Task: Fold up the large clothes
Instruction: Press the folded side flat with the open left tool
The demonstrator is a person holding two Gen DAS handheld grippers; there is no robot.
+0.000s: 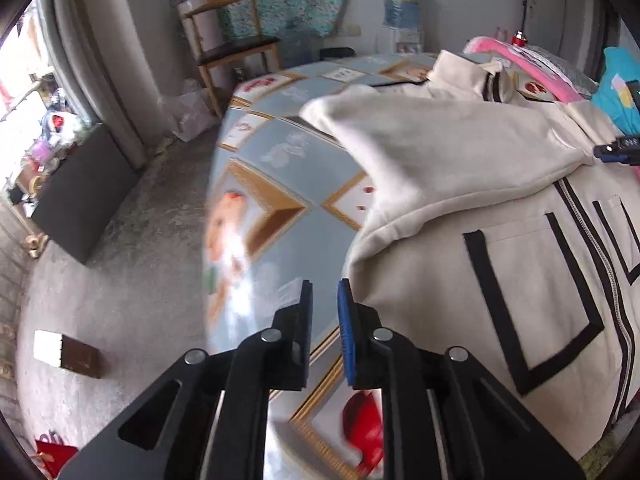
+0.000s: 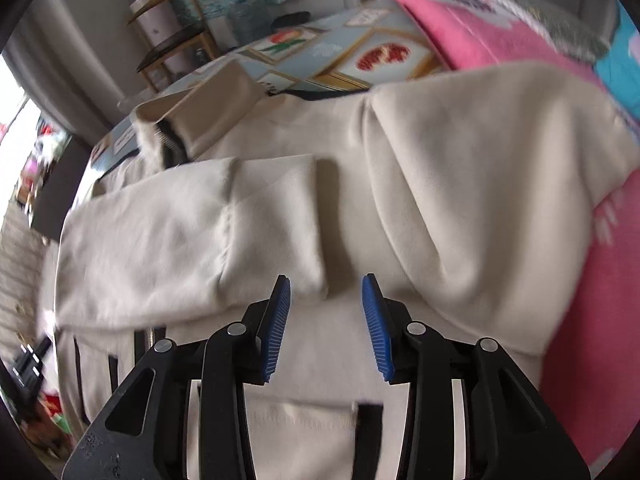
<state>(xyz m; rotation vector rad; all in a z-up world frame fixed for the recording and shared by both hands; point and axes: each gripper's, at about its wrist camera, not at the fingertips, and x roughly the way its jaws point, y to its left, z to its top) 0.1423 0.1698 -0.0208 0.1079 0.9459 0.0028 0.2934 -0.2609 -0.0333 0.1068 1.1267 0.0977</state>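
Right wrist view: the right gripper (image 2: 326, 312) hangs with jaws wide and empty just above the jacket (image 2: 280, 220), its blue pads (image 2: 276, 332) flanking the cuff (image 2: 280, 216) of a sleeve folded across the chest. On the left wrist camera, the left gripper (image 1: 324, 320) stands narrowly parted, nothing between its fingers, over the patterned table (image 1: 280, 176) beside the cream jacket's edge. The zip-front garment lies face up on that table, both sleeves apparently laid inward, with a pink blanket (image 2: 592, 300) beside it and a chair (image 1: 232, 48) beyond. Sleeve folding looks finished or nearly so; the next move likely calls for each gripper to pinch the hem or a side and bring the body over in a half fold.
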